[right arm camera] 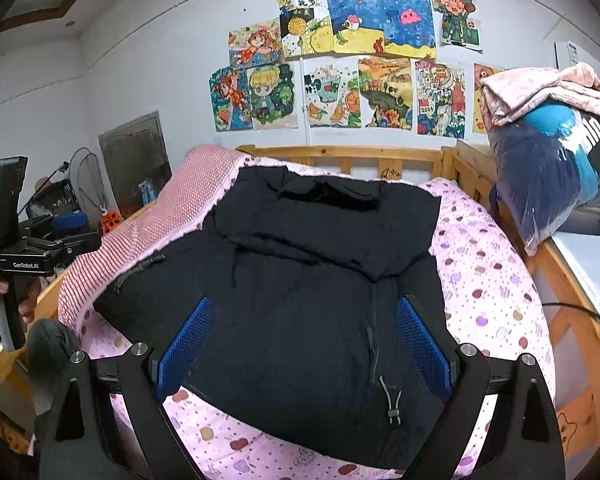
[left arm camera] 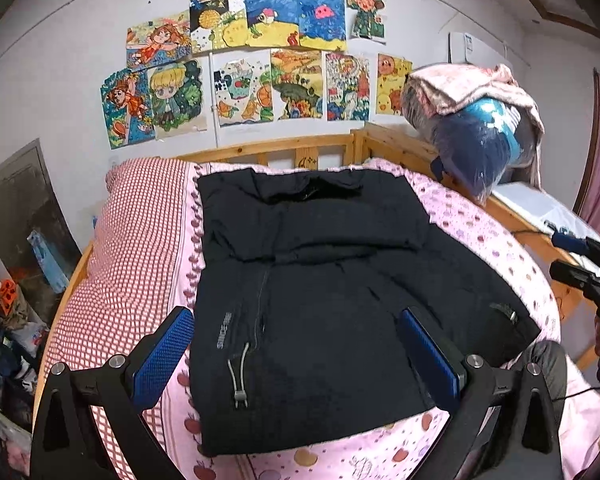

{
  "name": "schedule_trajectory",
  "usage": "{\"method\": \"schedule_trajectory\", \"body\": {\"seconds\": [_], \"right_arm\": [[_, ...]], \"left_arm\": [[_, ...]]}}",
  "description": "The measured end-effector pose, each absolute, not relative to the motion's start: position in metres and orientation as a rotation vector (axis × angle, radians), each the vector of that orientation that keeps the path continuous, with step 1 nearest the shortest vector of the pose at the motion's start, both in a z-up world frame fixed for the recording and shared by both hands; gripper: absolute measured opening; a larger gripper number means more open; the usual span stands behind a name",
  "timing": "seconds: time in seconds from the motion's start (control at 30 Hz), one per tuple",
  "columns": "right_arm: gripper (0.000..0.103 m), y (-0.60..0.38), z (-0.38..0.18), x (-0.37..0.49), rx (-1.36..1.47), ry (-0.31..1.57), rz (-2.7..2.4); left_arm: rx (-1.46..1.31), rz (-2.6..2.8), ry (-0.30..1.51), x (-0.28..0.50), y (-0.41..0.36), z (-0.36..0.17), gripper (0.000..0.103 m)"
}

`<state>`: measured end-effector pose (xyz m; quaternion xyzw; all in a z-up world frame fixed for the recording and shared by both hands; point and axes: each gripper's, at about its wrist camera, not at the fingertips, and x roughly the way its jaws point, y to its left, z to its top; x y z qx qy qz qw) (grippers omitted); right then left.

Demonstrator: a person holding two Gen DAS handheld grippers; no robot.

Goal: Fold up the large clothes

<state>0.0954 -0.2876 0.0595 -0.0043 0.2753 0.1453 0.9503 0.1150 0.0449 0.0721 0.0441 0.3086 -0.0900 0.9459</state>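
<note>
Nearest to each camera, a two-finger gripper with blue textured pads fills the lower edge of the view. The left gripper [left arm camera: 296, 356] is released, its jaws spread wide with nothing between them, and it hovers above the near hem of a black jacket [left arm camera: 308, 292]. The right gripper [right arm camera: 304, 352] is likewise released and empty, hanging over the same hem from the other side. Seen from the right wrist view, the left gripper sits off to the left, raised clear of the bed, with a hand [right arm camera: 4, 300] wrapped around its handle.

Just beyond both grippers, the black jacket lies flat on a pink quilt [left arm camera: 488, 240] printed with small fruit shapes. A grey drawcord with a toggle [left arm camera: 240, 376] rests at the hem, between the left gripper's fingers. The upper part of the jacket appears folded over its body, the collar farthest from the grippers.

To the left of the jacket, a red-and-white checked blanket [left arm camera: 132, 232] covers the bed's side. Further on, a wooden bed rail [left arm camera: 284, 152] runs behind the quilt. To the far right, a clear bag of blue fabric [left arm camera: 488, 140] sits on the rail with a pink cloth draped on top.

Farthest away, colourful drawings [left arm camera: 260, 56] are stuck to the pale wall.
</note>
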Motion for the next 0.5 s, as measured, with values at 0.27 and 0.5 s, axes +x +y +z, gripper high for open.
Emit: {"method": "schedule_trajectory", "body": {"seconds": [0.27, 0.5], "right_arm": [[0.09, -0.278, 0.022, 0.088, -0.069, 0.608, 0.292], [0.09, -0.274, -0.009, 0.087, -0.077, 0.666, 0.301]], "left_arm": [[0.163, -0.226, 0.673, 0.103, 0.039, 0.031, 0.103], [0.229, -0.26, 0.679, 0.088, 0.036, 0.001, 0.103]]}}
